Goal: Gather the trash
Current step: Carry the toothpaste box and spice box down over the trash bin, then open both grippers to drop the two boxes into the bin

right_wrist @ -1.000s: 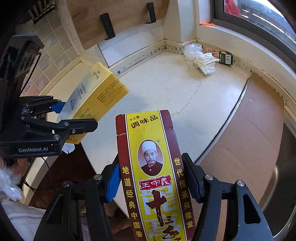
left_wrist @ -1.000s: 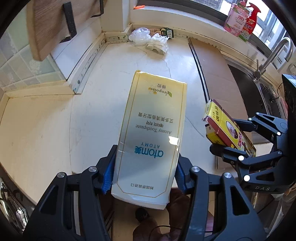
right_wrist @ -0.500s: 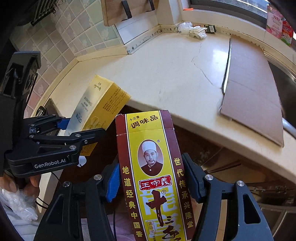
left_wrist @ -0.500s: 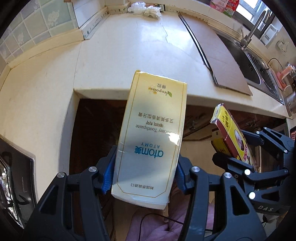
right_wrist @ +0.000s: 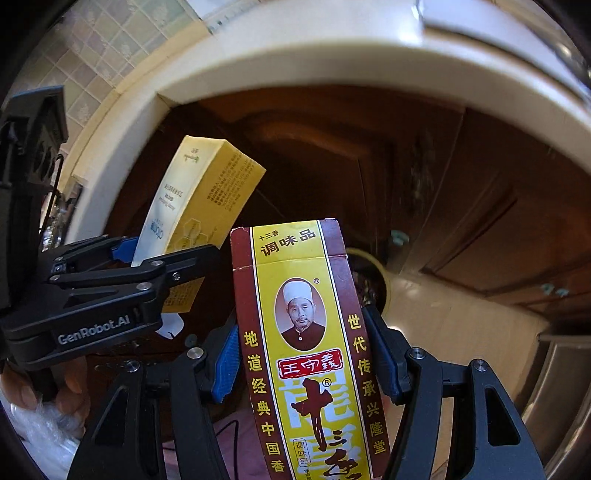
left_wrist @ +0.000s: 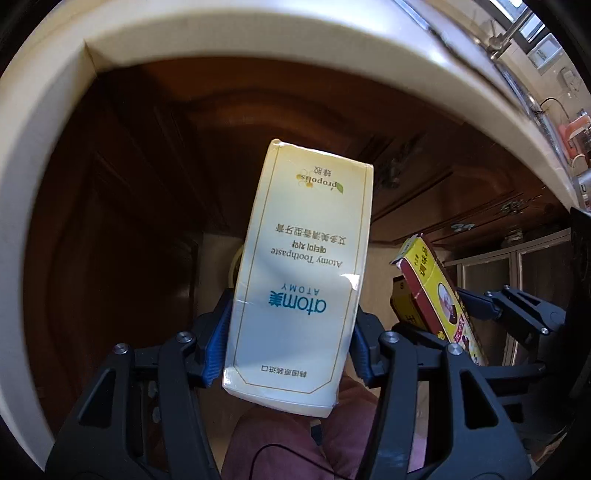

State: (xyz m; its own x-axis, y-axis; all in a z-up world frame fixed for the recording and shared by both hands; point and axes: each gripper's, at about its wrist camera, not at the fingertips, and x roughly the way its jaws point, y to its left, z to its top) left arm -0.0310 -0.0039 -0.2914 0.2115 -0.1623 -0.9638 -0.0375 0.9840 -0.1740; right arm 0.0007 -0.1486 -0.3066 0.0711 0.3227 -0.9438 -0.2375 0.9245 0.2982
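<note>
On my left side, the left gripper is clamped on the pale yellow toothpaste box, its blue pads pressed against the two long sides near the box's lower end. The box stands out along the fingers, tilted a little, in front of the dark wooden cabinet under the cream counter edge. Its print reads upside down to my camera: "atomy", "ATOMY", "Atomy Toothpaste" and "propolis", with Chinese and Korean lines between them.

To the right, the right gripper grasps the red-and-yellow seasoning box the same way, jaws wider, pads on both long sides. The box face carries an oval portrait, "调味品" and "十三香" at the top, "王守义" on a red band, and "地道经典中国香" down the left border. From this camera the left gripper's body shows "GenRobot.AI".

The two boxes are held side by side, near each other but apart. Past the seasoning box's top I see part of a round, dark-mouthed bin on the pale floor.
</note>
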